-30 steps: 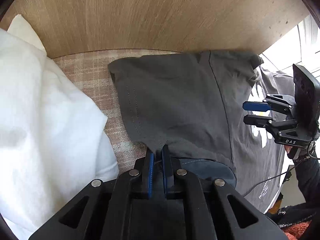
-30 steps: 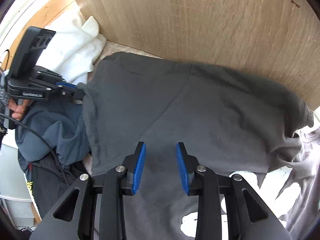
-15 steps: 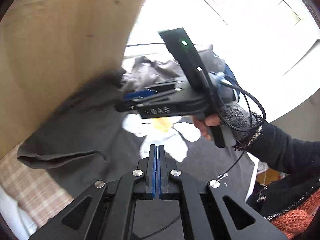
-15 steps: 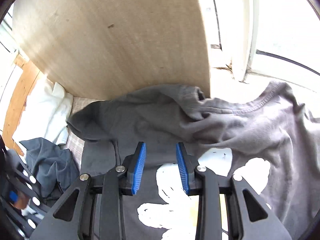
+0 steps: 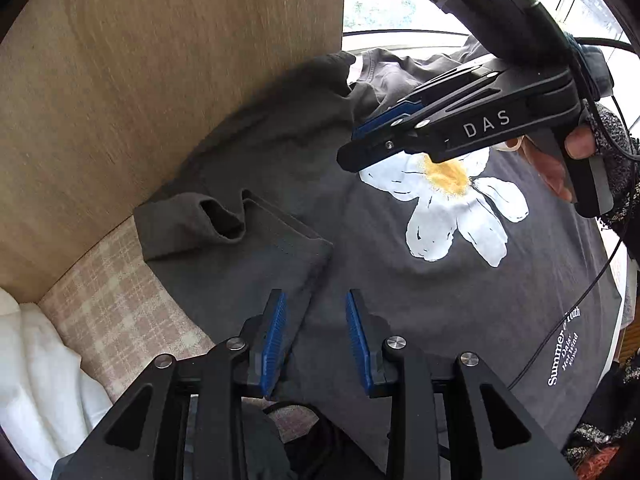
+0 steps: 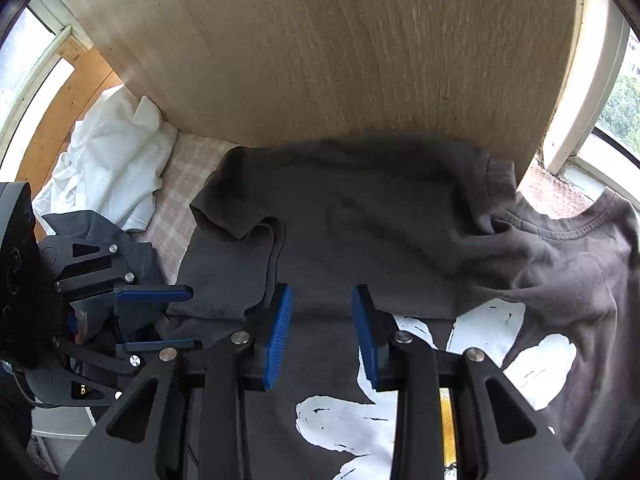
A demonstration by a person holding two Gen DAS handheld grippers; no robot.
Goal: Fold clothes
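At the far left a white cloth (image 5: 36, 364) is lying on the checked bed cover (image 5: 116, 300), clear of our work. Our left gripper (image 5: 316, 336) is opening, nothing between its pads — the folded sleeve (image 5: 240, 248) is lying just ahead and could be springing back. The dark T-shirt (image 5: 440, 280) is spreading across the bed against the wooden board (image 5: 160, 80). Our right gripper (image 6: 322, 332) is hovering partly open and empty over the bunched shoulder (image 6: 500, 240) — pinching there risks dragging both layers.

Dark grey T-shirt (image 5: 420, 280), white daisy print (image 5: 452, 208)
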